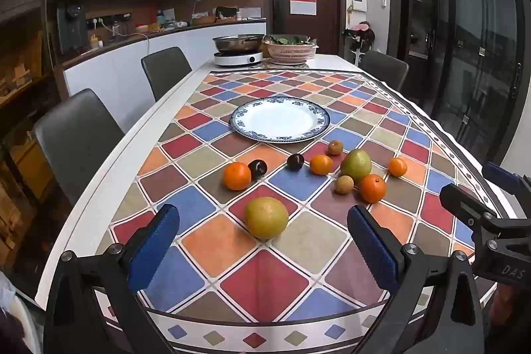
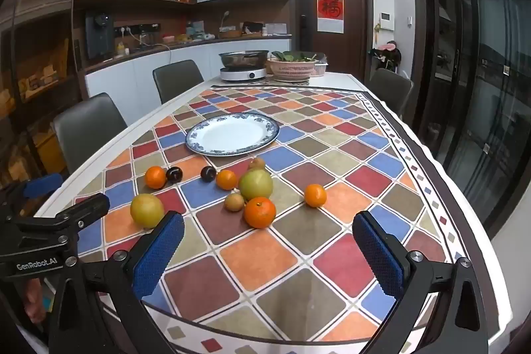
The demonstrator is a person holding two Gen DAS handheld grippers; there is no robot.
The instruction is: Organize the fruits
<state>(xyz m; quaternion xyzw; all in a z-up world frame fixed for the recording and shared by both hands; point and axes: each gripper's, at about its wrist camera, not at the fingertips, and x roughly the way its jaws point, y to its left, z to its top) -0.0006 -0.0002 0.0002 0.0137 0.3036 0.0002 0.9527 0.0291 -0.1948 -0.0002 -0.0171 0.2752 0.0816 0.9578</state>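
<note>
A blue-rimmed white plate point(image 1: 280, 119) point(image 2: 232, 134) sits empty on the checkered tablecloth. Nearer lie loose fruits: a yellow-green round fruit point(image 1: 266, 217) point(image 2: 147, 210), several oranges point(image 1: 237, 176) point(image 2: 260, 212), two dark plums point(image 1: 295, 161) point(image 2: 208, 173), a green pear-like fruit point(image 1: 355, 165) point(image 2: 256, 184) and two small brown fruits point(image 1: 343, 184) point(image 2: 234, 201). My left gripper point(image 1: 262, 249) is open, just short of the yellow-green fruit. My right gripper point(image 2: 268, 254) is open, just short of the nearest orange. Both are empty.
At the table's far end stand an induction cooker with a steel pan point(image 1: 238, 50) and a pink basket of greens point(image 1: 290, 48). Grey chairs point(image 1: 77, 138) line the left side, another point(image 1: 385, 68) the far right. The right gripper shows in the left view point(image 1: 491, 208).
</note>
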